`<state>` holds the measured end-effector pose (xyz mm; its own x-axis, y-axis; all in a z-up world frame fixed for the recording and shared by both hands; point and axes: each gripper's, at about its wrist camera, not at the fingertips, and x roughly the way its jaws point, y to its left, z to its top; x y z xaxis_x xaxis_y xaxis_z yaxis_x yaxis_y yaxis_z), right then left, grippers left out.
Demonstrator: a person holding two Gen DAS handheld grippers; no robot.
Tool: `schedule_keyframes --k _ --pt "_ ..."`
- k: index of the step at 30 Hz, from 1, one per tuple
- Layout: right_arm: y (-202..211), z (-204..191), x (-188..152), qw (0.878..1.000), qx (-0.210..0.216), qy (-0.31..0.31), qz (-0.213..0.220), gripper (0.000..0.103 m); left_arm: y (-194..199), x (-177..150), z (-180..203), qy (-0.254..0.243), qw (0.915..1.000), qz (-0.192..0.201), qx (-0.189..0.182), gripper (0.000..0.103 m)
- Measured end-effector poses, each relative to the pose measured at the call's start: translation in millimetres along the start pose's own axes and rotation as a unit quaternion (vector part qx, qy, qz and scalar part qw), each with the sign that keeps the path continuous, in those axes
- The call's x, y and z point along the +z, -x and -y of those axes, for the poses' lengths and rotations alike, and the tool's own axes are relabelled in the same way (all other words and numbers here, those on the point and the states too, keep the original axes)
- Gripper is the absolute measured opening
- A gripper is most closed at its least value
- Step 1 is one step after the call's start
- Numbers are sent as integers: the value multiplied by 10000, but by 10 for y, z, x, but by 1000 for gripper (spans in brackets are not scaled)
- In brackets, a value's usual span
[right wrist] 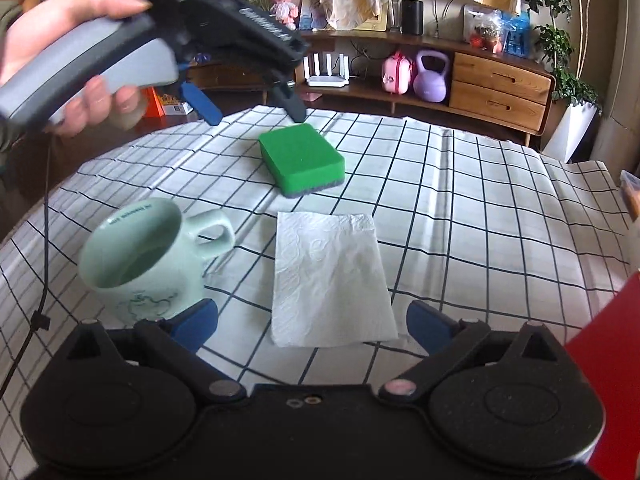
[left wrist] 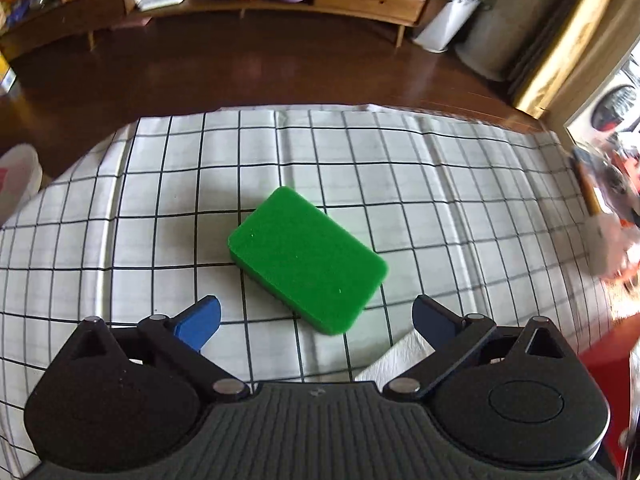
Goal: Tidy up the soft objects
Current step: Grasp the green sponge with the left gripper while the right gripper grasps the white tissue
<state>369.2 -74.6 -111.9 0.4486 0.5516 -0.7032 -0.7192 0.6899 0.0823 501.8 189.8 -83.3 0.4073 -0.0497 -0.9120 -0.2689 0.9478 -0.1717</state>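
A green sponge [left wrist: 308, 258] with a dark underside lies flat on the checked tablecloth [left wrist: 440, 184]. My left gripper [left wrist: 316, 324] hovers just short of it, jaws wide open and empty. In the right wrist view a hand [right wrist: 36, 36] holds that left gripper [right wrist: 256, 114] above the far-left side of the sponge [right wrist: 302, 158]. A white paper towel [right wrist: 330, 280] lies flat nearer to me. My right gripper [right wrist: 312, 326] stands open over the towel's near edge, with nothing pressed between its fingers. A corner of the towel [left wrist: 400, 356] shows beside the left gripper's right finger.
A mint-green mug [right wrist: 148, 256] stands left of the towel, close to my right gripper's left finger [right wrist: 198, 324]. A red object [right wrist: 600, 380] sits at the table's right edge. A cable [right wrist: 44, 240] hangs on the left. A wooden sideboard [right wrist: 496, 84] stands beyond the table.
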Motion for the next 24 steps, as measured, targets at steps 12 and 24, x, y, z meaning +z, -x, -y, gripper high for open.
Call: schedule_keyframes --k 12,24 --pt "-300 107 16 9997 48 216 -126 99 -627 296 2 1056 9932 -482 105 103" --pt "-475 87 38 9988 -15 476 -119 86 -804 274 17 1134 9916 -579 248 103"
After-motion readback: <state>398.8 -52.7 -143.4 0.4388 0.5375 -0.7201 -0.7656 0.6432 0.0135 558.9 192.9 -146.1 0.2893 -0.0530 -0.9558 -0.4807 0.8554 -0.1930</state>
